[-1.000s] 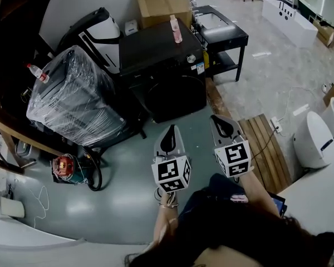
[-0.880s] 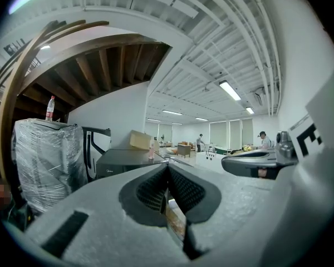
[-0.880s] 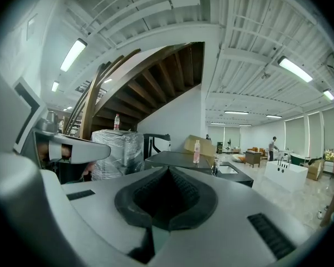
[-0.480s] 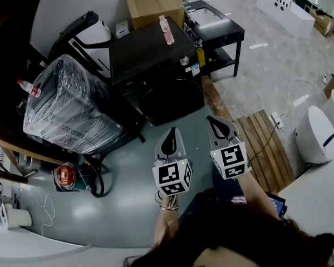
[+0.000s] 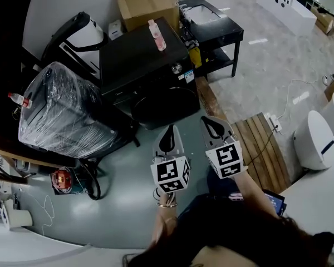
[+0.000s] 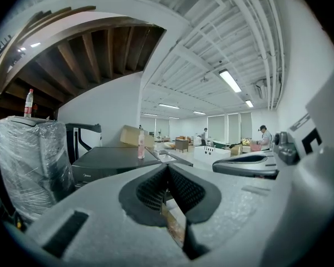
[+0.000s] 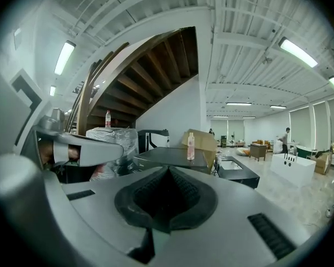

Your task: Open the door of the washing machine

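The black washing machine [image 5: 147,60] stands ahead against the wall, its round dark door [image 5: 164,107] shut and facing me. A pink bottle [image 5: 155,35] stands on its top. My left gripper [image 5: 168,133] and right gripper [image 5: 213,124] are side by side over the grey floor, a short way in front of the door and touching nothing. Both point at the machine with jaws closed and nothing between them. In the left gripper view the washing machine [image 6: 108,160] lies beyond the left gripper [image 6: 167,167]. In the right gripper view the washing machine [image 7: 167,156] lies beyond the right gripper [image 7: 168,168].
A plastic-wrapped appliance [image 5: 64,113] stands left of the machine, a cardboard box [image 5: 147,4] behind it and a black side table [image 5: 214,29] to its right. Wooden slats [image 5: 264,149] and a white round unit [image 5: 317,138] lie at the right. A red item with cables [image 5: 63,179] sits on the floor left.
Both grippers have moved forward together toward the washing machine, which now sits nearer in the head view. Their jaws stayed closed.
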Demonstrator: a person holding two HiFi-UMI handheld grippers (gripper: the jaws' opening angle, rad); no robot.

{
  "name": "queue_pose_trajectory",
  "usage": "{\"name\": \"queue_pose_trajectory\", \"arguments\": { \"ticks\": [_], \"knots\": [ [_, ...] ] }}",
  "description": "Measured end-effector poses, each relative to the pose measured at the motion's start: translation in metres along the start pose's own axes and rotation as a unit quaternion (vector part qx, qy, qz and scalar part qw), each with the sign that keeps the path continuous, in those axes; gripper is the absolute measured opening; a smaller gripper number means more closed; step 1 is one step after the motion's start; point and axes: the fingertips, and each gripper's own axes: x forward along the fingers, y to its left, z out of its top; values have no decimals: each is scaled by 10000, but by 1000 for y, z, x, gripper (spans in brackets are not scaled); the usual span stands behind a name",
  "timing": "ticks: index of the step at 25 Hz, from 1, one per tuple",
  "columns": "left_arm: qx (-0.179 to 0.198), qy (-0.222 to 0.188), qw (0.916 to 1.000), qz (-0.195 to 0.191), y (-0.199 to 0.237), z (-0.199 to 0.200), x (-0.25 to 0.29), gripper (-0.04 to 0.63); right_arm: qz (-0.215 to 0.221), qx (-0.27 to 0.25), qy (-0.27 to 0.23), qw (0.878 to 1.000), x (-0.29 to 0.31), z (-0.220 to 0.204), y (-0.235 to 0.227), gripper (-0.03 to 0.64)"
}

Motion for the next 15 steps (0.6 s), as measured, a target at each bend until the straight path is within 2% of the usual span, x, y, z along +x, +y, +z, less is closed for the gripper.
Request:
{"name": "queue_pose_trajectory", "arguments": {
  "ticks": [15],
  "knots": [
    [21,284,9992,281,-16,-4,83,12,421,117,322,9985,71,-19,-67,0]
  ]
}}
